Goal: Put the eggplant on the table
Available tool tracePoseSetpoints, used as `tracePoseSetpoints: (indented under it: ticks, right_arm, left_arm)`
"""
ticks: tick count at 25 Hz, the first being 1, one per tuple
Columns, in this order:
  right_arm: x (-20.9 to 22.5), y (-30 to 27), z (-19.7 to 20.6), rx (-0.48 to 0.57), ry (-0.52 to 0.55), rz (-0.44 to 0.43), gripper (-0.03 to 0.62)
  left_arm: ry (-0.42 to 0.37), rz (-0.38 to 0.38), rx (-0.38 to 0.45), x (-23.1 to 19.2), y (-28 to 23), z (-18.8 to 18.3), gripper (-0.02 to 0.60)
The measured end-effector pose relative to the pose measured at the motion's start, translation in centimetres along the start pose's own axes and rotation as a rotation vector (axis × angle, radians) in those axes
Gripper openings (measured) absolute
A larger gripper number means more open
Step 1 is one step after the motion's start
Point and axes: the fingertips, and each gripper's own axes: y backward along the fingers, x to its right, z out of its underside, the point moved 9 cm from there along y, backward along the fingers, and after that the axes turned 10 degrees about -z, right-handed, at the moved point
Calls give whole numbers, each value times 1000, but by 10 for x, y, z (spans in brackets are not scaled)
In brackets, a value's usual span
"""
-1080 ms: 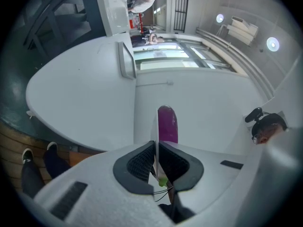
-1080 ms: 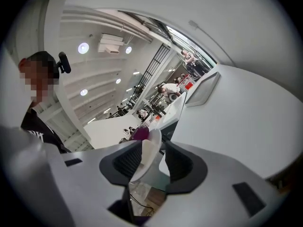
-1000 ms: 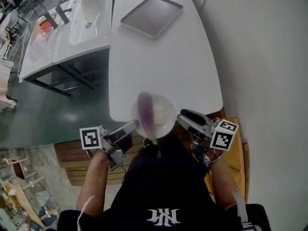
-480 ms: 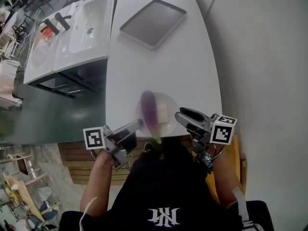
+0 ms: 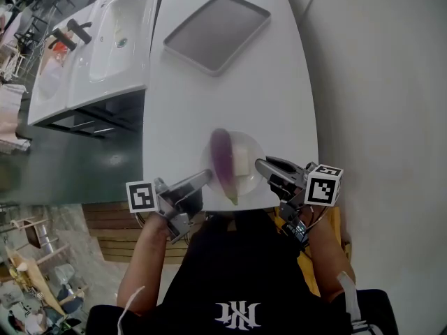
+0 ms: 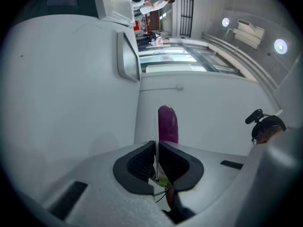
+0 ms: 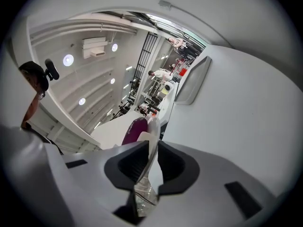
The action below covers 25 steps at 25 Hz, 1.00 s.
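Clear round plate [image 5: 255,151] shifted further onto smooth white table [image 5: 279,82]; glossy oblong eggplant [image 5: 223,160] aboard.

The left gripper [image 6: 156,150] has its jaws pressed together on the thin rim of a plate [image 6: 157,122], seen edge-on. A purple eggplant [image 6: 168,125] shows just beyond the jaws, right beside that rim. Farther off, a grey tray [image 6: 128,56] lies on the white table [image 6: 61,89].

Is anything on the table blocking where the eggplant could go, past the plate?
Nothing visible. The eggplant lies on the plate at the near edge; the table beyond is bare up to the tray.
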Motion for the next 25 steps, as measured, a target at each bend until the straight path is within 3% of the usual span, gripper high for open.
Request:
tracePoseSetpoints:
  ticks: [5, 10, 20, 25]
  right_arm:
    - [57, -16, -35, -29, -44, -4, 48]
    - [60, -17, -40, -33, -80, 5, 38]
    - [122, -26, -39, -70, -175, 95, 28]
    - [133, -22, -32, -84, -202, 145, 28]
  left_arm:
    - [14, -33, 16, -29, -34, -42, 18]
    - [3, -70, 18, -30, -37, -43, 18]
    - [-23, -196, -9, -77, -64, -68, 17]
    - [-114, -297, -45, -86, -72, -67, 18]
